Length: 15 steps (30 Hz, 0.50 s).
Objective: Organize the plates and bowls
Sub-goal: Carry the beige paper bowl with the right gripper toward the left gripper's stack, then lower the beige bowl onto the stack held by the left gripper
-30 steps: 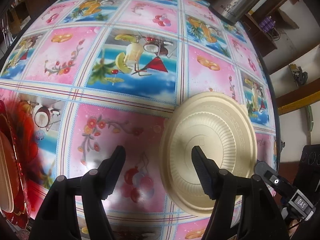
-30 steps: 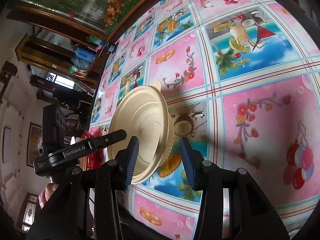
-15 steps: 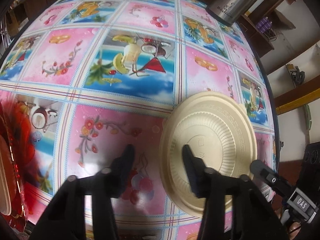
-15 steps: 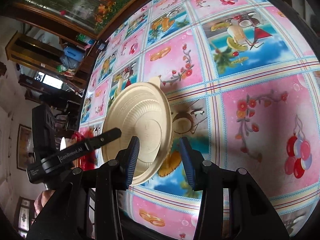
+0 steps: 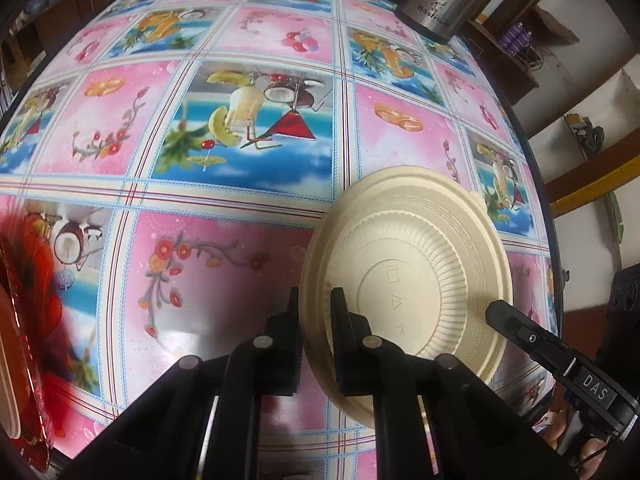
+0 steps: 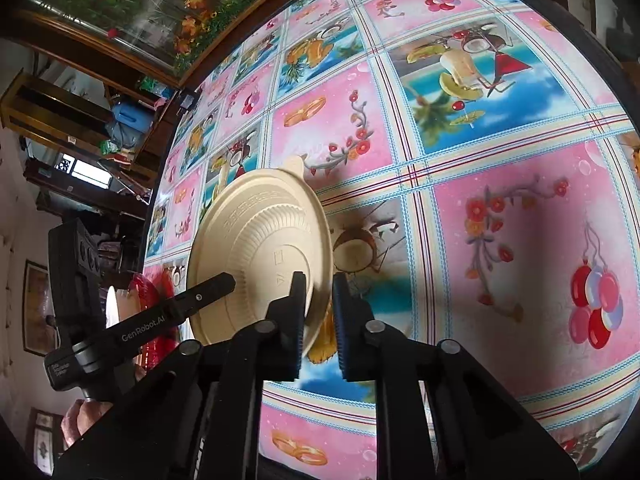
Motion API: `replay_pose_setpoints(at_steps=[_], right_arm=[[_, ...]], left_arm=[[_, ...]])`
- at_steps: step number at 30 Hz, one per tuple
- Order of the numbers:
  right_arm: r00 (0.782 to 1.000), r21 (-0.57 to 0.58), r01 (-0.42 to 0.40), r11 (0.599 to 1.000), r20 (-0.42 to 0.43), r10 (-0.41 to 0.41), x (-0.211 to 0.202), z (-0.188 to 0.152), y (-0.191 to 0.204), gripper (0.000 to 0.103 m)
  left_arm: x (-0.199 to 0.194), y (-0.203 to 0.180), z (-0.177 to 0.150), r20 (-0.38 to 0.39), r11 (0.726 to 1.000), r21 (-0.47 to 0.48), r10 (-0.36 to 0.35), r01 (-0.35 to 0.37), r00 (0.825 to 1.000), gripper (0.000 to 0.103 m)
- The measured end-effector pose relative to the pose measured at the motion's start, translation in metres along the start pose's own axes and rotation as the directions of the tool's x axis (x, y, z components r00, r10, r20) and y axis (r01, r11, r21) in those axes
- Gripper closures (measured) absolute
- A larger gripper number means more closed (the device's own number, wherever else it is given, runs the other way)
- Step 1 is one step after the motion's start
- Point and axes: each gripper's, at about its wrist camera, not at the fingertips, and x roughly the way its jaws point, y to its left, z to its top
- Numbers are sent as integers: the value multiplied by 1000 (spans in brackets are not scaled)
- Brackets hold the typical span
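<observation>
Both hand-held grippers are pinching the cream plate (image 5: 408,264) by opposite rims, left hand-held gripper (image 5: 316,312) and right hand-held gripper (image 6: 318,300) holding it upside-down, tilted, between them above the patterned tabletop (image 5: 240,248).

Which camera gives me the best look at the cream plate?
Left wrist: the cream plate fills the lower right, ribbed underside and stamped marks clear. Right wrist shows the cream plate smaller and more edge-on, its rim pinched by tongs.
</observation>
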Motion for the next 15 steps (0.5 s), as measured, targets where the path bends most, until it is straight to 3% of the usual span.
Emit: replay_pose_setpoints(at_steps=[15], right_arm=[[999, -37, 38, 999, 41, -36, -7, -16, 23, 93]], left_arm=[[-14, 9, -13, 42, 999, 47, 18, -20, 999, 92]])
